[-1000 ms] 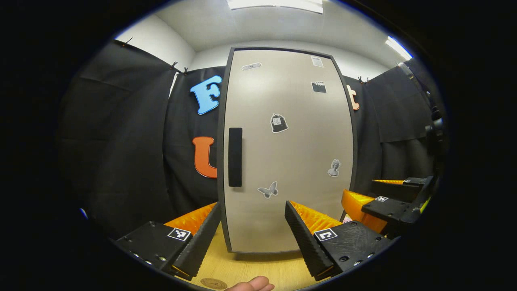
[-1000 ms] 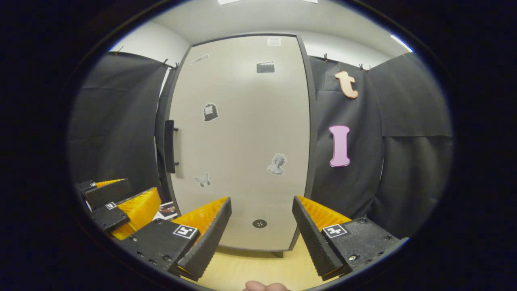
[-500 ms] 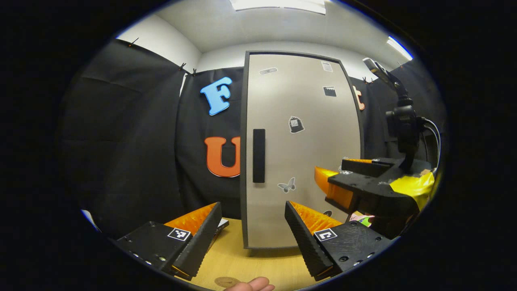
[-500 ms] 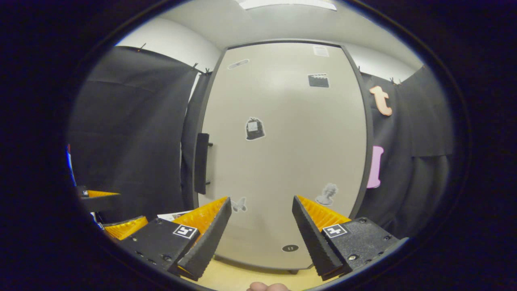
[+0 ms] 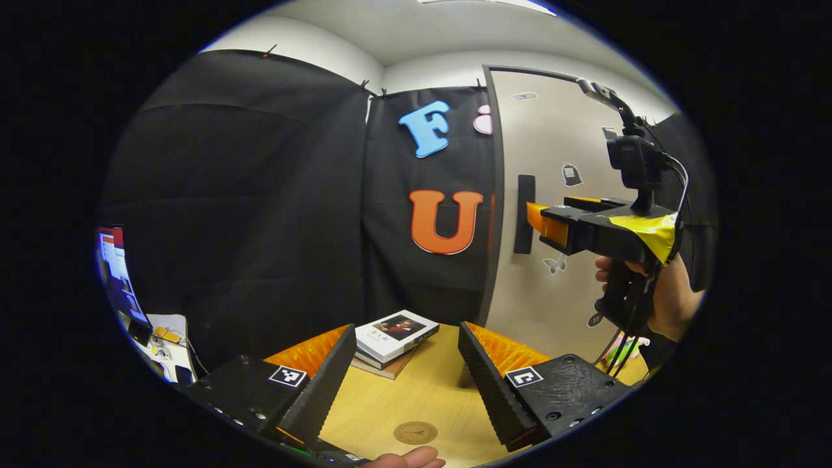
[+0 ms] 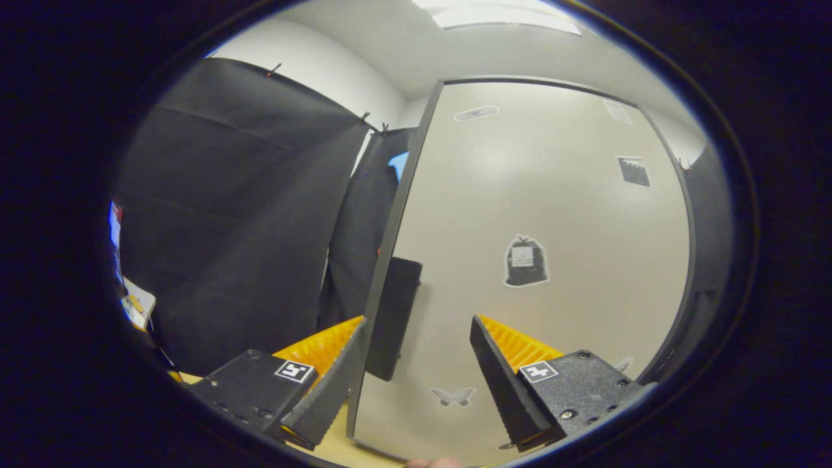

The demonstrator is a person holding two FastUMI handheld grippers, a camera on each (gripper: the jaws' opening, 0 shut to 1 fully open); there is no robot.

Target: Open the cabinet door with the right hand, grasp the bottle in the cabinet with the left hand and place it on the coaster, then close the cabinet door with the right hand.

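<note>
Wooden tabletop [image 5: 429, 396] lies under the left gripper [image 5: 406, 374], whose fingers stand spread wide with nothing between them and nothing touching them. A round coaster [image 5: 415, 432] sits on the wood just below the gap, close to the camera, and a fingertip shows at the bottom edge. A little farther off, a short stack of books [image 5: 392, 338] rests on the table near the black cloth wall.

In the right gripper view, the right gripper [image 6: 416, 370] is also spread wide and holds nothing. Its fingers flank the near edge of the cabinet door [image 6: 552, 214], with the dark door handle [image 6: 392, 317] just beyond the left finger; contact cannot be told.

From the left gripper view, that right gripper [image 5: 552, 224] hangs off to the right, held by a hand [image 5: 669, 296], its fingers pointing at the handle [image 5: 524, 213] on the door [image 5: 552, 130]. The door looks shut, so the bottle stays hidden behind it.
</note>
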